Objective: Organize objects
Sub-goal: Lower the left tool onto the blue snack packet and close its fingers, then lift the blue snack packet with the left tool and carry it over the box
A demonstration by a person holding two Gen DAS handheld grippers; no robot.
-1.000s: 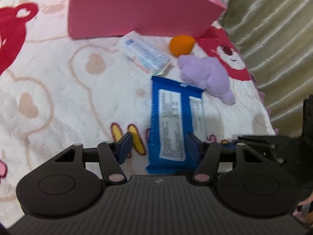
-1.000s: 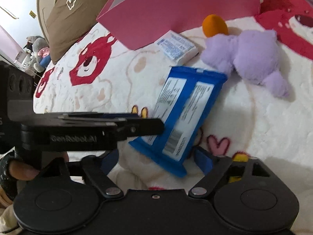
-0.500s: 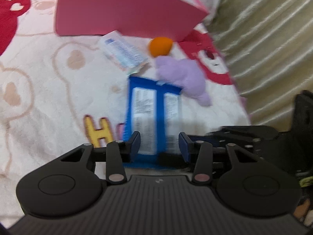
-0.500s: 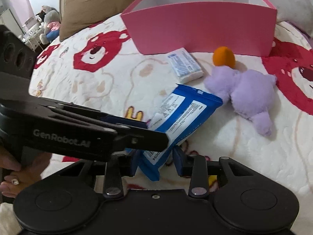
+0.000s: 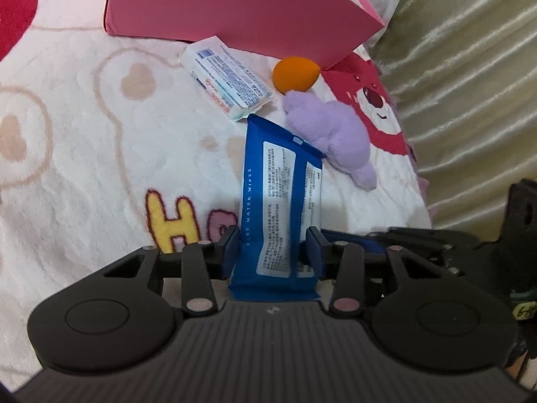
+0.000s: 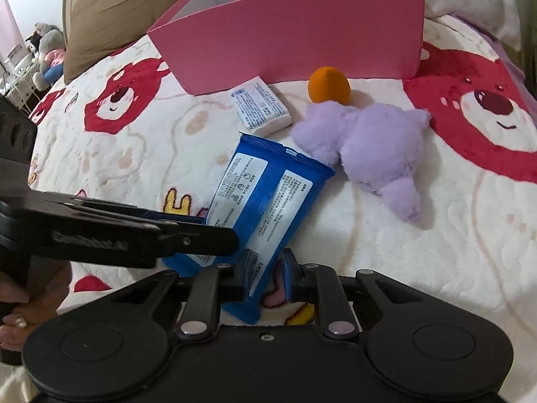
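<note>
1. Nearest first: my left gripper (image 5: 274,247) is clamped across the width of the blue plastic wet-wipes pack (image 5: 280,208), one pad pressed on each long edge at the near end.
2. My right gripper (image 6: 266,270) is pinching that same pack (image 6: 265,198) at its near corner, pads tight on the thin sealed edge. So it's a two-handed hold, prob. bc the pack is long and floppy and would sag from one grip.
3. The pack's far end sits low, at or just above the white fleece blanket w/ red bear print (image 5: 84,141); can't tell if it's touching. Far corner is right beside the purple plush toy (image 6: 365,141), maybe brushing it.
4. In the right view the left gripper (image 6: 214,235) crosses in from the side, w/ the person's hand (image 6: 20,305) behind it at the frame edge.
5. Further out: a small white tissue packet w/ blue print (image 5: 230,79) lies flat just beyond the pack's far end, and an orange egg-shaped sponge (image 6: 329,84) sits just behind the plush.
6. Farthest: the open pink cardboard box (image 6: 302,33), just behind those two. My guess is it's the drop target, so lift next, then carry over the plush w/o snagging it.
</note>
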